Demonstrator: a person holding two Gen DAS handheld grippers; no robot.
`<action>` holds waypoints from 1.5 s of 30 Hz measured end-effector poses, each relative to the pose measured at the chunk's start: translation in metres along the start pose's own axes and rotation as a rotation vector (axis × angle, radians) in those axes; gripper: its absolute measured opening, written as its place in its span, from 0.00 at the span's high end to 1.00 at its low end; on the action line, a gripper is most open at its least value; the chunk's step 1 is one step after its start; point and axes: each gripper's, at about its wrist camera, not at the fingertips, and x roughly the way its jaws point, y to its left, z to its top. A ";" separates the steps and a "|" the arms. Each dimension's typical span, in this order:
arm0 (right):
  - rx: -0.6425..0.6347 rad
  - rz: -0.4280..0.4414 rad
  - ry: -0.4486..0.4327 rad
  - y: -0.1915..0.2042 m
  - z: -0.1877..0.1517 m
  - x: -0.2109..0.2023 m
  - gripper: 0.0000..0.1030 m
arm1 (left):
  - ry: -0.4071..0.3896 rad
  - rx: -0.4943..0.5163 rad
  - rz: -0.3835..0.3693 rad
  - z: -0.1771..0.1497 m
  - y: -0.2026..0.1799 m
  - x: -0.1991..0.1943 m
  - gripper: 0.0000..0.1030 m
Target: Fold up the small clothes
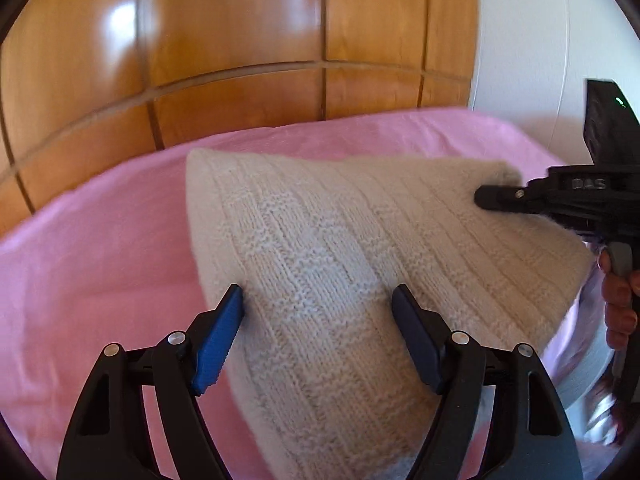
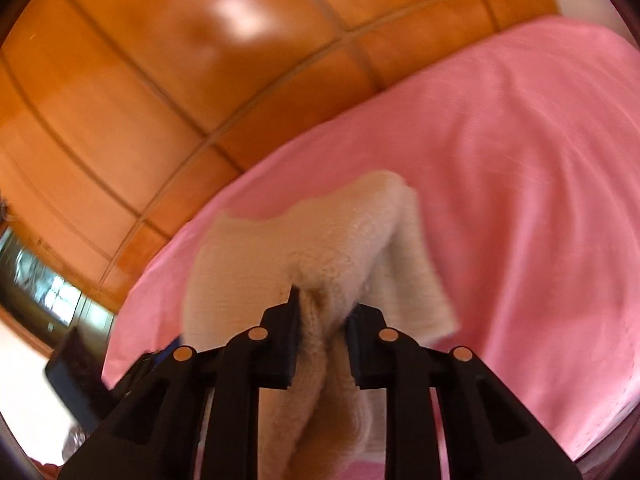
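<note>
- Two grippers at work on one cream knit garment [image 1: 320,248], which lies on a pink sheet [image 1: 100,248] over a bed, with glossy wooden panelling [image 1: 240,32] behind.
- Left gripper [image 1: 318,312]: jaws spread wide, straddling a raised ridge of the knit. Blue pads [image 1: 220,336] sit either side of the cloth; the left pad is at the garment's edge. No squeeze visible, fabric not pinched.
- Right gripper [image 2: 320,312]: jaws clenched on a bunched fold of the knit, cloth gathered and puckered between the pads, spilling down toward the camera.
- From the left wrist view, the right gripper [image 1: 496,196] comes in from the right edge, its tip at the far corner of the garment; a person's hand [image 1: 618,304] wraps the grey trigger handle.
- Garment tented: corner at right lifted, ribbed and zigzag stitch pattern visible across the slope.
- Right wrist view blurred; the knit's far portion lies doubled on the sheet.
- White wall [image 1: 520,40] beyond the bed's right side.
</note>
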 end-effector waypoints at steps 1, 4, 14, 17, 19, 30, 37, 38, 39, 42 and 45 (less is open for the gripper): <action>0.017 -0.012 0.021 -0.010 -0.006 0.009 0.80 | -0.006 0.023 0.024 -0.004 -0.005 0.001 0.27; 0.023 0.010 -0.058 -0.022 -0.023 0.012 0.64 | -0.027 0.092 0.088 -0.015 -0.018 0.002 0.26; -0.231 -0.345 -0.227 0.045 -0.003 -0.038 0.06 | -0.046 -0.197 0.005 0.014 0.040 -0.038 0.19; -0.285 -0.333 -0.260 0.071 0.007 -0.042 0.02 | -0.062 -0.227 0.058 0.039 0.054 -0.034 0.18; -0.336 -0.328 -0.247 0.090 0.014 -0.027 0.02 | -0.064 -0.237 0.085 0.057 0.059 -0.025 0.18; -0.319 -0.418 -0.105 0.033 -0.002 0.044 0.53 | 0.053 -0.219 0.087 0.037 0.053 0.040 0.18; -0.189 -0.334 -0.152 -0.001 -0.004 0.047 0.37 | 0.108 -0.279 0.036 0.034 0.059 0.067 0.13; -0.172 -0.326 -0.144 -0.003 0.000 0.049 0.34 | 0.131 -0.299 0.013 0.036 0.063 0.074 0.11; -0.142 -0.302 -0.131 -0.009 0.004 0.050 0.33 | 0.155 -0.329 -0.026 0.037 0.070 0.080 0.10; -0.130 -0.272 -0.140 -0.014 0.000 0.044 0.31 | 0.134 -0.337 -0.071 0.030 0.074 0.077 0.09; -0.138 -0.296 -0.153 -0.011 -0.002 0.041 0.27 | 0.095 -0.341 -0.064 0.023 0.072 0.062 0.09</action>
